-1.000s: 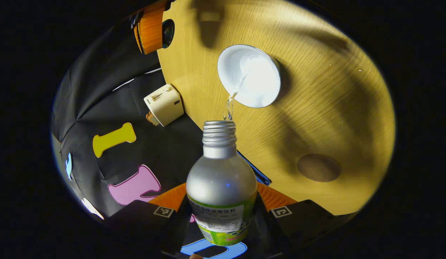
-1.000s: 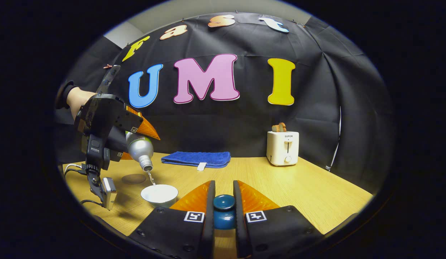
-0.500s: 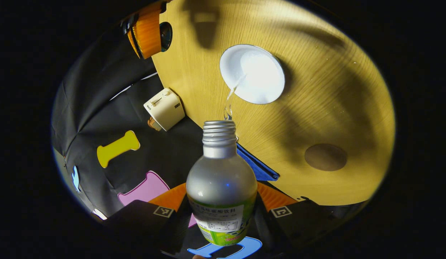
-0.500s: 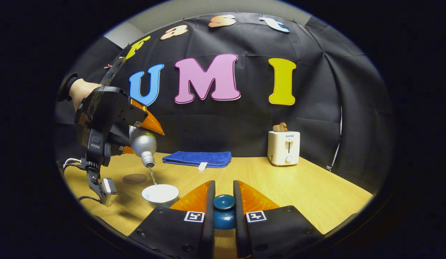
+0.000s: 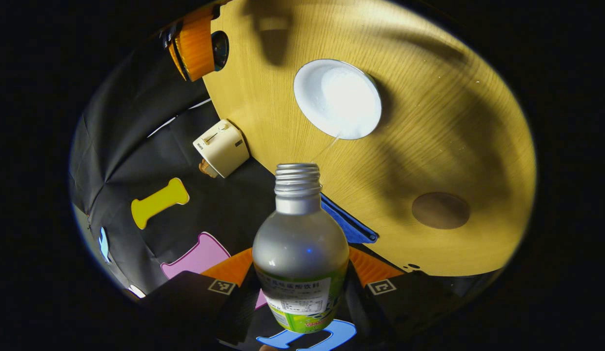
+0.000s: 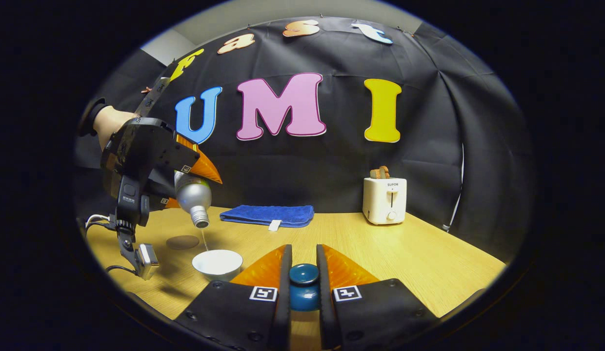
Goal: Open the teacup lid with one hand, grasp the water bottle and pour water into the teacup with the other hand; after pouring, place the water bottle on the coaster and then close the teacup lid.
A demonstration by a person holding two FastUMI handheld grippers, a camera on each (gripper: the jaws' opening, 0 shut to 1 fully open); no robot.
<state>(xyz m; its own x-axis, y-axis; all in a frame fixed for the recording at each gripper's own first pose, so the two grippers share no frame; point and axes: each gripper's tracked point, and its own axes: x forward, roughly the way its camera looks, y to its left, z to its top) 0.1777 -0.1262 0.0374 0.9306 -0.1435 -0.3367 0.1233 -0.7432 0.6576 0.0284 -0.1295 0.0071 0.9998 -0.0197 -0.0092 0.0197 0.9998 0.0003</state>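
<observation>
Nearest to us in the right gripper view, our right gripper (image 6: 304, 285) has both fingers closed on the dark knob of the teacup lid (image 6: 304, 279), held low over the tabletop (image 6: 405, 248) and off to one side, so the cup stays uncovered while we pour.

In the left gripper view, our left gripper (image 5: 301, 287) clamps the water bottle (image 5: 300, 253) around its labelled body, both fingers pressing on it. The bottle is tipped neck-down and uncapped, so the open mouth points toward the cup. A thin thread of water runs from the mouth toward the near rim of the teacup (image 5: 337, 99), which stands open on the tabletop below and looks partly filled. We judge the pour to be tapering off.

Beyond the cup lies the round brown coaster (image 5: 440, 210), bare and well apart from it, waiting for the bottle.

Farther back, a blue towel (image 6: 268, 214) lies flat and a toaster (image 6: 384, 200) stands near the tabletop's far edge.
</observation>
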